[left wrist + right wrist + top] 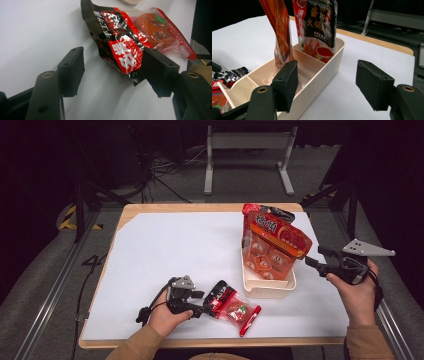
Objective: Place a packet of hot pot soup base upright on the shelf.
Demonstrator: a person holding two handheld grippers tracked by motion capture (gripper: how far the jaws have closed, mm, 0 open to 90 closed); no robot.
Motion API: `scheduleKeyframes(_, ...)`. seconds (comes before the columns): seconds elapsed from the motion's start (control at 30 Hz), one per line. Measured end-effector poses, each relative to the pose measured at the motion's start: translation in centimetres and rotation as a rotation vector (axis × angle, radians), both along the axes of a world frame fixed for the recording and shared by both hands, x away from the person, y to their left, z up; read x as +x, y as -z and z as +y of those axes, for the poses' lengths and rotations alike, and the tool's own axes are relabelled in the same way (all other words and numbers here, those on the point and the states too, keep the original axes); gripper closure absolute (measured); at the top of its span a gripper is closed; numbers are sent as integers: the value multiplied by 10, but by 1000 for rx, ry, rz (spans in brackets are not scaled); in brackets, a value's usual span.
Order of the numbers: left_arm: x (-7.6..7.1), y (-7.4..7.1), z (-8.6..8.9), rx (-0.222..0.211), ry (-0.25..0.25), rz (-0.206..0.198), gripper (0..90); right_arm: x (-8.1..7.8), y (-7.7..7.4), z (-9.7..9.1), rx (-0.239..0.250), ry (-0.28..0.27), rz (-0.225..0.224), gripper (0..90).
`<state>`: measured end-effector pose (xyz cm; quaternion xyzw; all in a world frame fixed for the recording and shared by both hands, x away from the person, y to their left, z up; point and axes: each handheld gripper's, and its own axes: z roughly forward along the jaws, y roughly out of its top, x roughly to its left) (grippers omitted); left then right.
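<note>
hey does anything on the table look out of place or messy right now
One thing: the black and red snack packet lies flat on the white sheet beside the left gripper, while the other packets stand in the cream bin.

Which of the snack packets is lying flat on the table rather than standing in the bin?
The black-and-red packet by the left gripper; the other packets stand upright in the cream bin.

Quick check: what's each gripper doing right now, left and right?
Left gripper: open, fingers astride the corner of the black-and-red snack packet, one finger touching it, no grip.
Right gripper: open, holding nothing, beside the cream tray.
</note>
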<state>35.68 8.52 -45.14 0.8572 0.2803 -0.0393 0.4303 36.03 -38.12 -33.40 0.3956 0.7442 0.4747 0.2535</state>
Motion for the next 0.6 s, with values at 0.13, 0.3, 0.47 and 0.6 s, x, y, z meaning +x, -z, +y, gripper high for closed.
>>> scheduleKeyframes(0.13, 0, 2, -2, -8, 25, 25, 416, 0, 0, 1, 2, 0, -1, 347)
scheduleKeyframes(0.3, -1, 3, -5, -4, 43, 38, 470, 0, 1, 1, 1, -2, 0, 347)
scheduleKeyframes(0.47, 0, 2, -3, -25, 48, 65, 628, 1, 1, 1, 1, -5, -2, 347)
scheduleKeyframes(0.6, 0, 2, -2, -27, 33, 83, 726, 1, 1, 1, 2, -5, 1, 347)
